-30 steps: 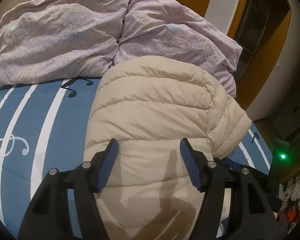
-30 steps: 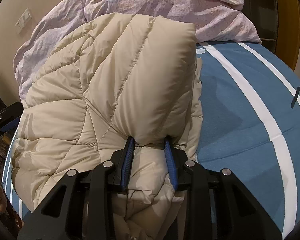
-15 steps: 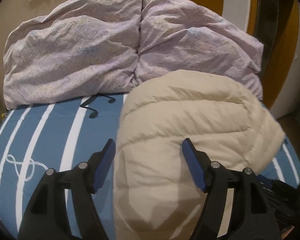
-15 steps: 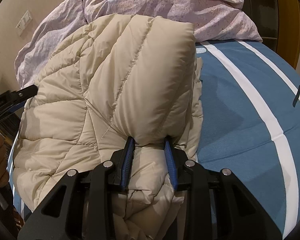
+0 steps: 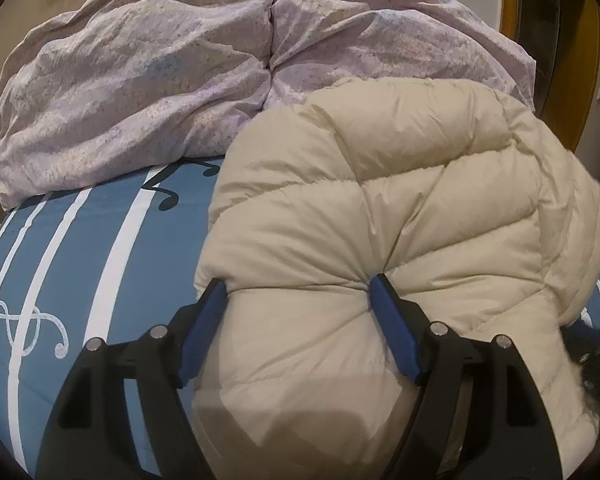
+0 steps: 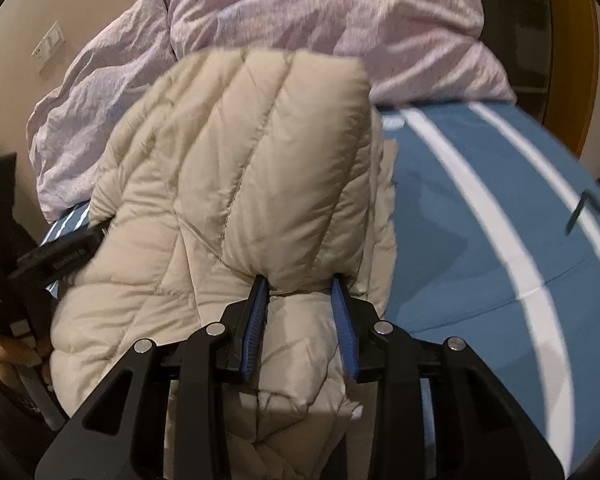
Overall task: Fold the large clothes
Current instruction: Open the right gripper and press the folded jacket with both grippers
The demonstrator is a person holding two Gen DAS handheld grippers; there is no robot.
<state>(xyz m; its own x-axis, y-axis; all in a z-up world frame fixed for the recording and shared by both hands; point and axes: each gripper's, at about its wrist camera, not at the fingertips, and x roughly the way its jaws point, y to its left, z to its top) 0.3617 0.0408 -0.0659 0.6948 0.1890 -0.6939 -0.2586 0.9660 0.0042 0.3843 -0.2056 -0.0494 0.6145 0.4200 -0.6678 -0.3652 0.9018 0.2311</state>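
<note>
A cream quilted puffer jacket lies folded on the blue bed cover. My left gripper is pushed down onto its near left edge. The jaws are wide and opening, padding bulges between the blue pads, and the right fingertip dents the fabric. In the right wrist view my right gripper is shut on a thick fold of the jacket near its right edge, and its jaws are easing open slightly. The left gripper's black body shows at the jacket's left side, with a hand on it.
A crumpled lilac duvet is piled at the far side of the bed, touching the jacket's far end. The striped blue cover lies bare to the jacket's right and left. A wall socket and an orange wooden door frame lie beyond.
My left gripper came down onto the jacket's near left edge with its jaws wider, and padding now fills the gap. The right gripper keeps its grip on the fold, almost still.
</note>
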